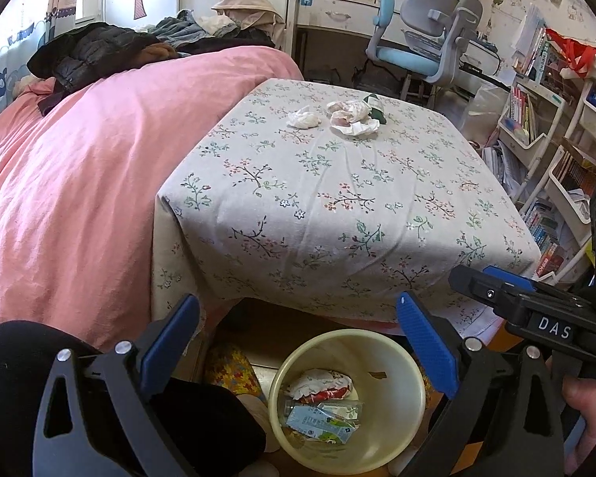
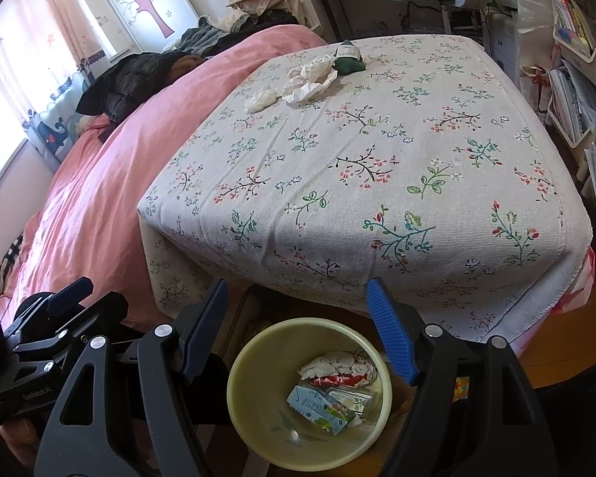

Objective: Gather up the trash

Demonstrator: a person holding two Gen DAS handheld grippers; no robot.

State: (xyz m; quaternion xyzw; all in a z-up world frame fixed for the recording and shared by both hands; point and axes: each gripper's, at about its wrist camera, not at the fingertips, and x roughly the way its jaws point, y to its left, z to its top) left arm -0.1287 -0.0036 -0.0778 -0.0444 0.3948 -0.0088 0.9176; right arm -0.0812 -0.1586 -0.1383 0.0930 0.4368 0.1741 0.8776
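While both grippers hang over the floor at the near edge of the table (image 1: 377,198), each has its two blue-padded fingers spread wide with nothing between them: the left gripper (image 1: 298,342) and the right gripper (image 2: 298,318) both frame one cream bin (image 2: 242,381) standing on the floor just below the near table edge.

Inside the bin lie about four pieces of trash: one crumpled white paper (image 2: 333,361), one red-and-white wrapper (image 2: 341,379), one light blue carton (image 2: 318,409) and one clear wrapper (image 2: 357,397) beside it. The carton lies flat, its long axis running from the left wall of the bin toward the near right.

On the far part of the floral tablecloth three pieces are left to collect, close together. One small white tissue wad (image 1: 304,118) sits furthest left, slightly apart. One larger crumpled paper (image 1: 353,117) lies to its right, its spread running left to right across the table. One dark green packet (image 1: 375,109) with a white label touches that paper's far right side; which way it points I cannot tell.

One pink bed cover (image 1: 79,179) flanks the table on the left, and one blue and grey chair (image 1: 425,39) stands at the far right.
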